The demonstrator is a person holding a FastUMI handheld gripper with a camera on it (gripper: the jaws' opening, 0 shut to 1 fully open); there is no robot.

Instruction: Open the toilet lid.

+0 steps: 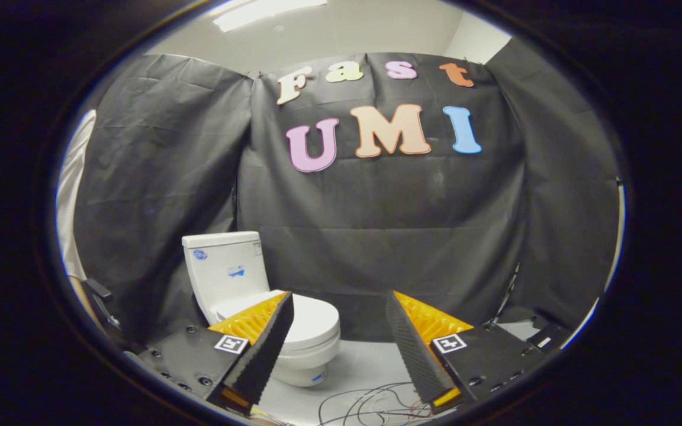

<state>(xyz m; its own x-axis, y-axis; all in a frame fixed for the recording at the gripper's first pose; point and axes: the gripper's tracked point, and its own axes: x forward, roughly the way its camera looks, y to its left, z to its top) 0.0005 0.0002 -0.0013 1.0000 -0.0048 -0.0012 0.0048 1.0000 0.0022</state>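
A small white toilet (240,284) stands on the pale floor against the black cloth wall, its tank upright behind the bowl. Its white lid (312,322) lies flat and closed over the bowl. My gripper (338,305) is open, with a wide gap between its two black ribbed fingers (270,346) and orange backing. The toilet sits beyond the left finger, which covers part of the bowl's near side. Nothing is between the fingers.
Loose thin cables (370,402) lie on the pale floor (364,367) just ahead of the fingers. Black cloth walls close in the booth on three sides. A dark object (101,296) stands at the far left, beside a white strip.
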